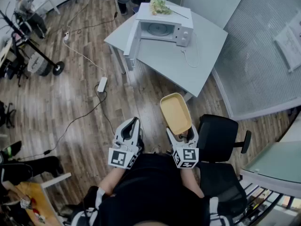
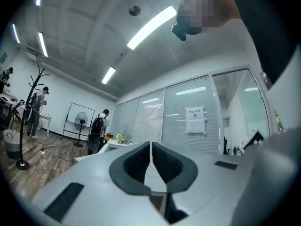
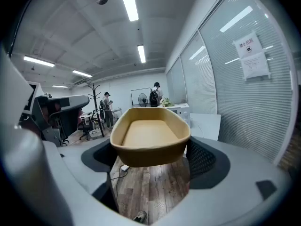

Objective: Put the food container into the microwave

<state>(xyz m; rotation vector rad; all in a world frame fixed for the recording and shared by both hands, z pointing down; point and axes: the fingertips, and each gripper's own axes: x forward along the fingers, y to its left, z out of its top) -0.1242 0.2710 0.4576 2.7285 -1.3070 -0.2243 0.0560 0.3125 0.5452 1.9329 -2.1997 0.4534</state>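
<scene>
while you stand just off the counter's (image 1: 197, 65) near corner, your right gripper (image 1: 181, 135) has its fingers clamped on the near end of the yellow food container (image 1: 175, 113). the container is empty, shallow and roughly level. it is held out in the air over the wooden floor (image 1: 84, 102), with its far end reaching toward that near corner but not over the counter. in the right gripper view one finger presses each side wall, and the container's bottom hangs clear above the floor.

your left gripper (image 1: 130, 127) carries nothing. its fingers are together, tips touching, as the left gripper view shows, and it hangs beside the right one, slightly apart from it.

the microwave (image 1: 162, 28) stands toward the far left corner of the counter. its door (image 1: 132, 40) is swung wide open and sticks out past the left edge, and the turntable shows inside. a small plant (image 1: 159, 5) lies on its top. the rest of the counter, toward the right edge, is bare. a black office chair (image 1: 217, 138) stands just to your right, close to the near corner.
</scene>
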